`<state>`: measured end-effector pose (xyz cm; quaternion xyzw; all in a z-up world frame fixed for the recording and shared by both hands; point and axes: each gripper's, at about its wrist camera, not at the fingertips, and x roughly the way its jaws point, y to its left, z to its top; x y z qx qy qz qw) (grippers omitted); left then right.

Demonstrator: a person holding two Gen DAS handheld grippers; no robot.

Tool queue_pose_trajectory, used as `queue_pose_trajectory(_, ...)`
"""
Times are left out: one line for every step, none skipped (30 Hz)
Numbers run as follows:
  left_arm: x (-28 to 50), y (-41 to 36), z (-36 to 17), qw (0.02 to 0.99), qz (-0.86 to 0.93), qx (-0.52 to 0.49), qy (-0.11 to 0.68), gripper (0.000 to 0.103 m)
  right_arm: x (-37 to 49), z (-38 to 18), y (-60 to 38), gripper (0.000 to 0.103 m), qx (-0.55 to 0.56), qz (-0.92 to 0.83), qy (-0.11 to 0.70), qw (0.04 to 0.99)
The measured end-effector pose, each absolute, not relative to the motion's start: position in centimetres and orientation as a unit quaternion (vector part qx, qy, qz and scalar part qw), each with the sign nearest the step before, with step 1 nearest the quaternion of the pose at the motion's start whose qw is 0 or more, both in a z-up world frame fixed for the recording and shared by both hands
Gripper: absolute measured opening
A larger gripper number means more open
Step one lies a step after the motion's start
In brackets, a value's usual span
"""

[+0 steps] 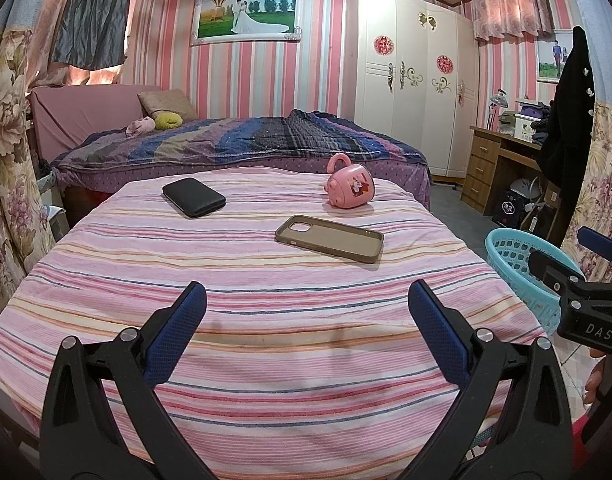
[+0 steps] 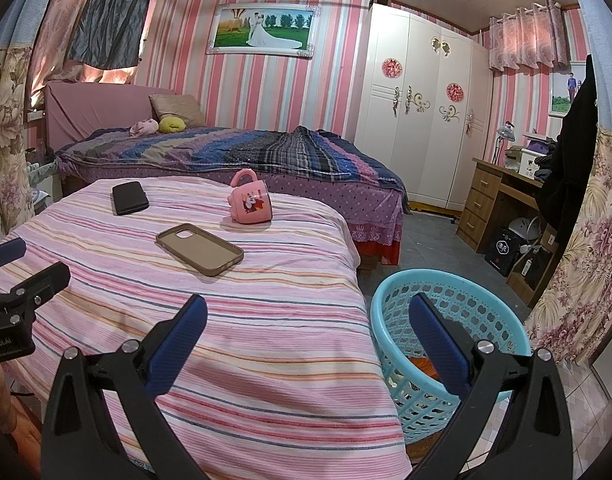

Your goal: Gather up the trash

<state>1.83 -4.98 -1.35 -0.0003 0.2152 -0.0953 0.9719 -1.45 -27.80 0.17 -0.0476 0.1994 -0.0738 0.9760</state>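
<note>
A light blue basket (image 2: 457, 312) stands on the floor right of the striped table; something orange (image 2: 423, 366) lies in its bottom. It also shows in the left wrist view (image 1: 517, 264). My left gripper (image 1: 306, 300) is open and empty above the striped cloth (image 1: 246, 320). My right gripper (image 2: 307, 312) is open and empty at the table's right edge, its right finger (image 2: 437, 344) over the basket. On the cloth lie a brown phone case (image 1: 329, 238), a black case (image 1: 194, 197) and a pink mug (image 1: 350, 187) on its side.
A bed with a dark striped blanket (image 1: 242, 140) stands behind the table. A white wardrobe (image 1: 409, 80) and a wooden desk (image 1: 493, 160) are at the right. Flowered curtains (image 1: 6, 140) hang at both sides.
</note>
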Motion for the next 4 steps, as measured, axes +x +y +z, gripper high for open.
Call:
queue_pose_trajectory(1.83, -4.96, -1.35, 0.972, -0.095, 0.000, 0.215, 0.098, -1.46, 0.16, -27.79, 0.099, -0.048, -0.074, 0.199, 0.976)
queue_pose_trajectory(1.82, -4.94, -1.34, 0.972, -0.095, 0.000, 0.215, 0.098, -1.47, 0.14, -27.78, 0.099, -0.047, -0.074, 0.199, 0.976)
queue_pose_trajectory(1.82, -4.94, -1.35, 0.972, -0.095, 0.000, 0.215, 0.098, -1.46, 0.16, -27.80, 0.099, -0.047, -0.074, 0.199, 0.976)
queue_pose_trajectory(1.83, -4.94, -1.35, 0.972, -0.095, 0.000, 0.215, 0.098, -1.44, 0.18, -27.82, 0.099, -0.048, -0.074, 0.199, 0.976)
